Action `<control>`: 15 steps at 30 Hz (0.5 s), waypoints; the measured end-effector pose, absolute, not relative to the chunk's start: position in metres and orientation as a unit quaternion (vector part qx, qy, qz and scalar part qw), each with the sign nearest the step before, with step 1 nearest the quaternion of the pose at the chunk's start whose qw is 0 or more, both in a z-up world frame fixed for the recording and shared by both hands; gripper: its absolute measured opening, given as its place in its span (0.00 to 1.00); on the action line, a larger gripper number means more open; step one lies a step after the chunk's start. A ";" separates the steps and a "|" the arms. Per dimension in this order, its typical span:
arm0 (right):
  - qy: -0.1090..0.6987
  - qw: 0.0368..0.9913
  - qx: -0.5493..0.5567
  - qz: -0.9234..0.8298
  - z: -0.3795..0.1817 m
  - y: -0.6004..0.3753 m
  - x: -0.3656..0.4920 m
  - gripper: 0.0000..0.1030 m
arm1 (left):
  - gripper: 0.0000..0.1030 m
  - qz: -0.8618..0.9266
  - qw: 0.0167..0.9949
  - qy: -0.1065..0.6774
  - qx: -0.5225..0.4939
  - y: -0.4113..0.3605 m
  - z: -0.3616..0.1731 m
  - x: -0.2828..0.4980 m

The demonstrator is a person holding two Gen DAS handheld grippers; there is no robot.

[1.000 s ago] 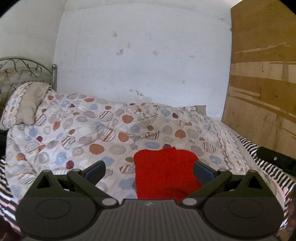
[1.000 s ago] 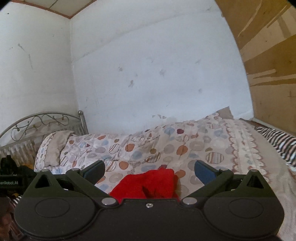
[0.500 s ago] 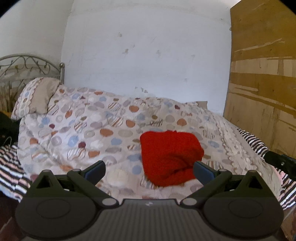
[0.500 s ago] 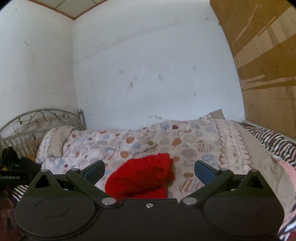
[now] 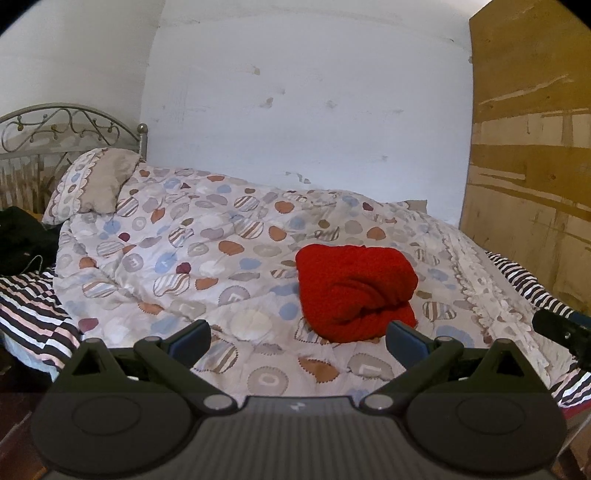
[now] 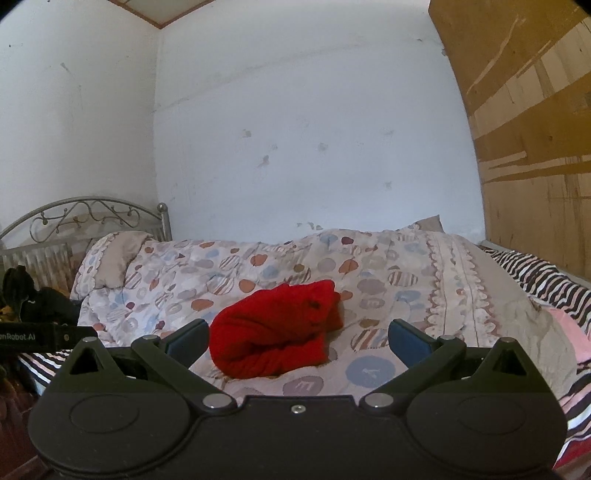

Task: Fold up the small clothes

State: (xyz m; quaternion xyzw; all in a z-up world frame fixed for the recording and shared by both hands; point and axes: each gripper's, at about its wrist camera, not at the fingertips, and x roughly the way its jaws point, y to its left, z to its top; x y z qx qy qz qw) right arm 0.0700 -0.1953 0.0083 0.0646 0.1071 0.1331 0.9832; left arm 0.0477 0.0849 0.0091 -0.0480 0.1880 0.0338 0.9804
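Red garment [image 5: 352, 291] lies bundled on the bed's quilt [image 5: 207, 266], ahead of both grippers, touching neither. Left gripper [image 5: 297, 341] and right gripper [image 6: 297, 341] fingers spread wide, empty. Garment lies right of left gripper, left of right gripper.

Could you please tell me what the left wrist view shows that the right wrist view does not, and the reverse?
Only the left wrist view shows the right claw's dark body at its right edge. Only the right wrist view shows the ceiling corner and the left claw's labelled body at its left edge. Both show the folded red garment lying on the patterned quilt, the metal headboard, and open, empty claws.
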 end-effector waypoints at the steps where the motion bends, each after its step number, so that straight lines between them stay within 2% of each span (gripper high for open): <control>1: 0.106 0.984 0.064 0.131 0.007 -0.195 0.068 1.00 | 1.00 0.036 0.980 0.189 -0.045 0.085 0.008 0.047; 15: 0.093 0.986 0.058 0.128 0.006 -0.192 0.055 1.00 | 1.00 0.036 0.981 0.188 -0.024 0.083 0.004 0.034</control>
